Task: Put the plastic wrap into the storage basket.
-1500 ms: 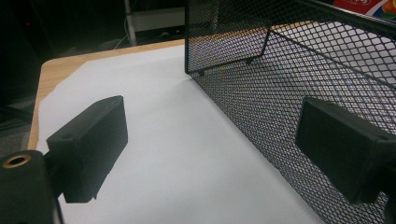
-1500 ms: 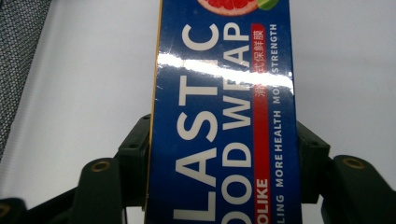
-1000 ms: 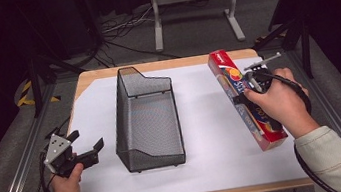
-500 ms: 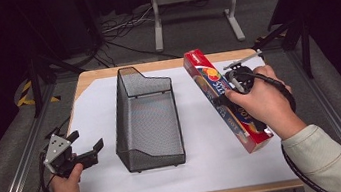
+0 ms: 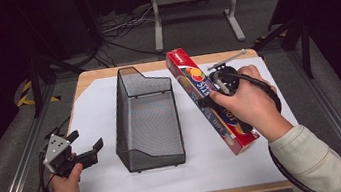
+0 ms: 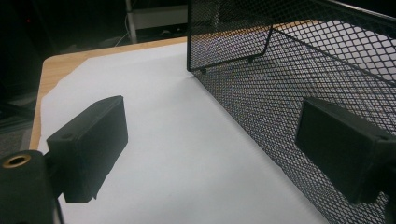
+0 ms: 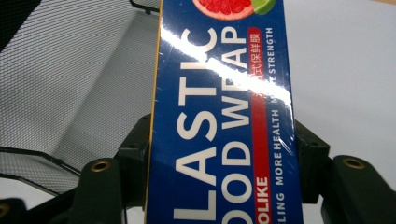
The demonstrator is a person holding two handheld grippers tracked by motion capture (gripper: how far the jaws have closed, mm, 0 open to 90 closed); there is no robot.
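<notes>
My right gripper [image 5: 215,96] clamps the plastic wrap box [image 5: 209,101] above the table's right half, just beside the wire basket [image 5: 147,117], midway through carrying it over; next I need to line it up over the basket's opening, while my left gripper [image 5: 86,156] waits wide open by the left edge.

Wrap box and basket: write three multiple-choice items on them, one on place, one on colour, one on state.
1. Where is the wrap box?
A. inside the basket
B. held above the table, right of the basket
C. on the floor

2. What colour is the basket?
A. black
B. white
C. red

3. How is the left gripper?
A. shut on the box
B. shut on the basket
C. open, holding nothing

Answers: 1 B, the right gripper clamps the box beside the basket. 2 A, its mesh is black. 3 C, its jaws stand apart over bare white paper.
</notes>
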